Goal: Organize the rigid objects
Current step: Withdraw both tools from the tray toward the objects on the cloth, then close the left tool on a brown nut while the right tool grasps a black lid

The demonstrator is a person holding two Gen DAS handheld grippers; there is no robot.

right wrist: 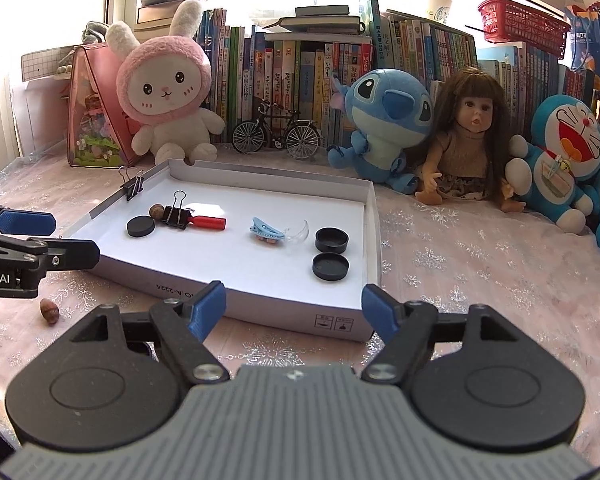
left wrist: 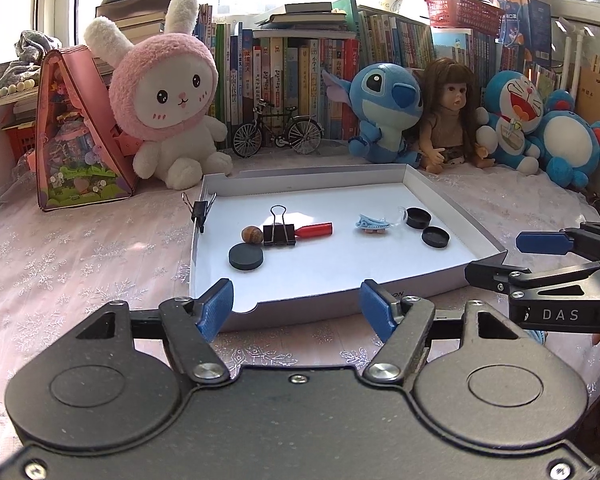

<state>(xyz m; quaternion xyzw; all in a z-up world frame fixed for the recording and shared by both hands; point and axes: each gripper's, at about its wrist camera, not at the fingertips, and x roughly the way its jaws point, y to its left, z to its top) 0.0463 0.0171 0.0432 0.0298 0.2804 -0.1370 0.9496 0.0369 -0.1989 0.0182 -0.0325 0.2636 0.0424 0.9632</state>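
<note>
Tray (left wrist: 456, 216) of small objects beyond both grippers, left (left wrist: 296, 306) and right (right wrist: 294, 308), jaws apart, empty.

Binder clip (left wrist: 279, 233) lies in tray (left wrist: 452, 200), before books (left wrist: 284, 64).

Access: bare worktop (right wrist: 480, 280) right of shallow white tray (right wrist: 374, 240) lay open. Tray floor centre stood free between binder clip (right wrist: 176, 214) cluster and two black caps (right wrist: 331, 252). Rear blocked by plush toys (right wrist: 168, 100), doll (right wrist: 466, 148), model bicycle (right wrist: 278, 132).
</note>
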